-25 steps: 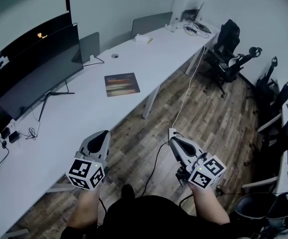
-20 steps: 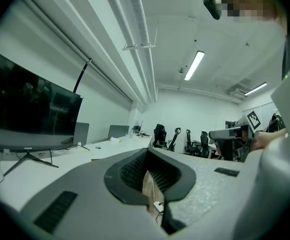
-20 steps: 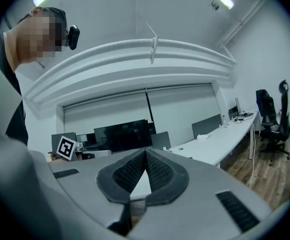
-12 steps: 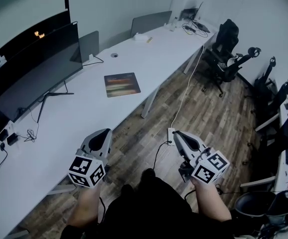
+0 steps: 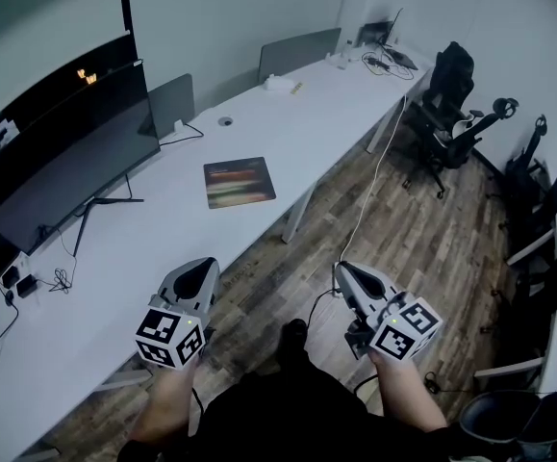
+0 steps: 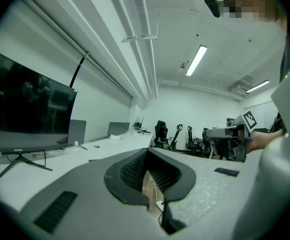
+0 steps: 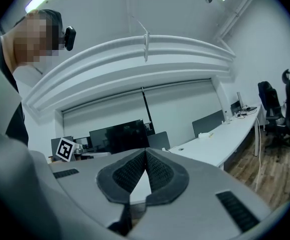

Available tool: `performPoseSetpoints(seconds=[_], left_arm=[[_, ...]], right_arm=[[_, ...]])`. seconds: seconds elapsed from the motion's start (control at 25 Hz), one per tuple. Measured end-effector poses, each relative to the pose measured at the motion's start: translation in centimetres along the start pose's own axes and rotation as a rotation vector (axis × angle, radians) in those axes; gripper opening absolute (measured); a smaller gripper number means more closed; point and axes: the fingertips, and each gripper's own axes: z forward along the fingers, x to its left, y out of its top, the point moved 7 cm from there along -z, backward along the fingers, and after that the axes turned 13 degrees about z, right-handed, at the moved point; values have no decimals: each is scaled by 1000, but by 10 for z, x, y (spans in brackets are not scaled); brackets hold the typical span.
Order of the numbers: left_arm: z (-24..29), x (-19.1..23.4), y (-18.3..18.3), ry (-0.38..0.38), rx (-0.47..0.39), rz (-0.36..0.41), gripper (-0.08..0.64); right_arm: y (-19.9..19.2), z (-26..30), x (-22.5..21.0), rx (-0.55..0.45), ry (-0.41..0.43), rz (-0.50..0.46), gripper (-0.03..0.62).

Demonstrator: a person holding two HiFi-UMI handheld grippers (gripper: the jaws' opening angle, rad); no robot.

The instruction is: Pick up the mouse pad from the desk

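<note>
The mouse pad [image 5: 239, 182], dark with coloured stripes, lies flat near the front edge of the long white desk [image 5: 114, 258]. Both grippers hover over the wooden floor in front of the desk, well short of the pad. In the head view my left gripper [image 5: 201, 266] is at the lower left, close to the desk edge, and my right gripper [image 5: 341, 269] is at the lower right. The left gripper view has my left gripper [image 6: 147, 151] with jaws together and nothing between them. The right gripper view has my right gripper [image 7: 146, 151] the same, shut and empty.
A large dark monitor [image 5: 66, 152] stands on the desk's left with cables beside it. Grey partition panels [image 5: 297, 51] line the desk's far side. Black office chairs [image 5: 451, 104] stand at the right. A white cable [image 5: 369, 191] hangs from the desk to the floor.
The mouse pad and desk have slid lower in the head view, so I stand a little nearer to them. Both grippers moved along with me and stayed shut and empty.
</note>
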Motion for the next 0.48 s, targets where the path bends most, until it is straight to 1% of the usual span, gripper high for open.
performPoseSetpoints(seconds=[0.12,0.2,0.48], left_arm=[[35,4,-2,-1,25,4,9],[63,4,-2,-8,46,20,9],[176,1,3,-27,88,28,9]], right_arm=[[11,13,-31,-7,3,17,5],[19,19,-56,-10,2,28,5],[50,37,-158,9,-32,75,5]])
